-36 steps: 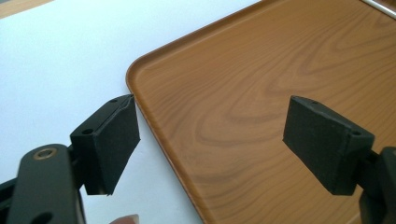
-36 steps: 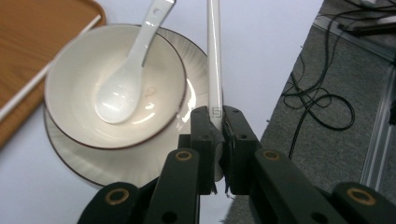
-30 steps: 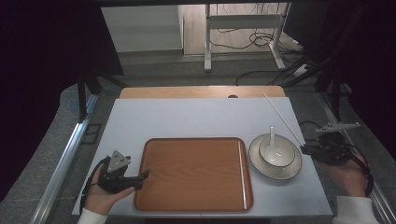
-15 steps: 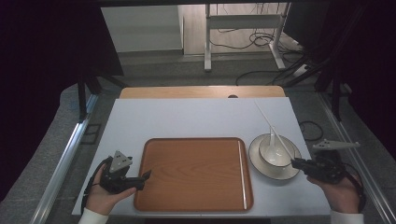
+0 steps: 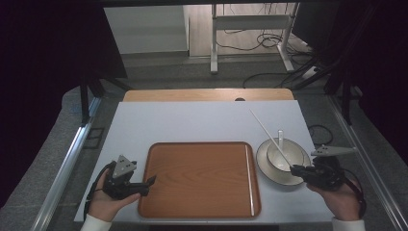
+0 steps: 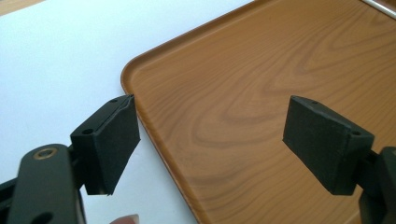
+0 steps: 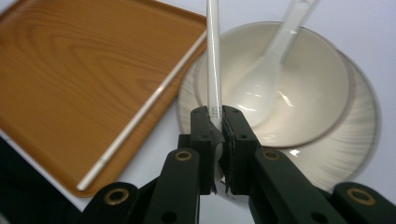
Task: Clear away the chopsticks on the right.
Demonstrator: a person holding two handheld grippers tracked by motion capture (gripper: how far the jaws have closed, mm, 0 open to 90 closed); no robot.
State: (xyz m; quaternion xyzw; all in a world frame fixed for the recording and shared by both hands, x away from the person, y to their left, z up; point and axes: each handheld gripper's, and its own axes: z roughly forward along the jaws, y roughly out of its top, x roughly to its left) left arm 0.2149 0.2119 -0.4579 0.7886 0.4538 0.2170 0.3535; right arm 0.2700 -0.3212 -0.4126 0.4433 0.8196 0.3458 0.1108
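Jaws of the right gripper pinch a white chopstick, which runs to 12 o'clock over the bowl; a spoon lies in the bowl, the bowl on a plate; the tray sits at the plate's 9 o'clock, a second chopstick along its near edge; left gripper gapes wide, its jaws apparently just over the tray's corner.
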